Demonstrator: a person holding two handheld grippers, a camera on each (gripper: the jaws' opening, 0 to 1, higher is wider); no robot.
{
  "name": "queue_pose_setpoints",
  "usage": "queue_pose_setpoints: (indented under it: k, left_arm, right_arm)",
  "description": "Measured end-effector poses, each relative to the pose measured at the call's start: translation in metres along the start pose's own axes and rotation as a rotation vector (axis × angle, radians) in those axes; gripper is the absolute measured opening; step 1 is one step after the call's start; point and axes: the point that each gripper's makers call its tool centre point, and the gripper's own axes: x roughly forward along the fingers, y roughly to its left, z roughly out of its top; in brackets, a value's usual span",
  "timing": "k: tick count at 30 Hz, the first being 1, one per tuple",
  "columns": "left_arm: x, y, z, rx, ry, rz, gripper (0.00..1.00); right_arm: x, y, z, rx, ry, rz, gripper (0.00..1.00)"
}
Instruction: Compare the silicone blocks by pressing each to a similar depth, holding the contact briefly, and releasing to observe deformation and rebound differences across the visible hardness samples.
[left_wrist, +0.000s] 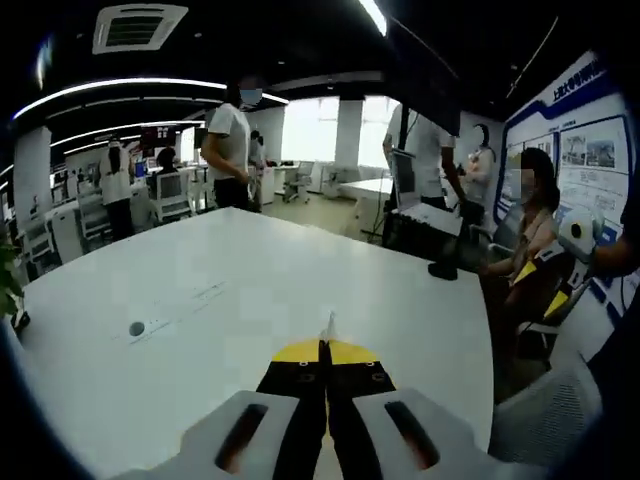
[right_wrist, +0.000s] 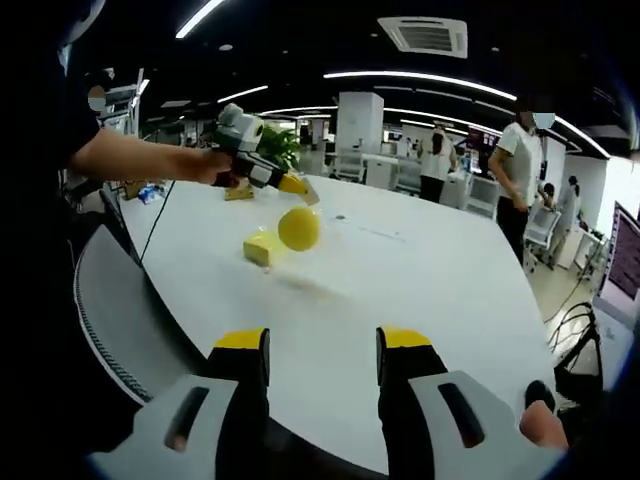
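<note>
In the right gripper view, the right claw (right_wrist: 323, 352) stood open over the near edge of a white counter (right_wrist: 420, 280), its two yellow-tipped jaws well apart with nothing between them. Ahead and slightly left of it lay the silicone samples: a yellow block (right_wrist: 261, 247) resting on the counter, and a round yellow sample (right_wrist: 299, 228) just beside it, seemingly raised off the surface above a blurred shadow; whether anything supported it could not be told. The left claw (right_wrist: 306, 189), held in a person's hand (right_wrist: 213, 165), hovered just beyond and above the samples, far nearer to them than the right claw. In the left gripper view, the left claw (left_wrist: 326, 352) was closed, jaws pressed together on nothing, pointing over bare counter (left_wrist: 180, 300).
</note>
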Motion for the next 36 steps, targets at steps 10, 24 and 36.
queue_pose_setpoints:
  k: [10,24,36]
  left_arm:
    - [-0.050,-0.002,0.040,0.121,-0.027,-0.003,0.00]
    - [-0.106,-0.017,0.103,0.205,-0.106,-0.024,0.00]
    - [-0.122,-0.026,0.139,0.258,-0.140,-0.055,0.00]
  right_arm:
    - [0.005,0.020,0.010,-0.034,-0.027,0.043,0.38]
    - [0.018,0.049,0.024,-0.077,-0.026,0.119,0.38]
    - [0.039,0.058,0.041,-0.083,-0.052,0.197,0.42]
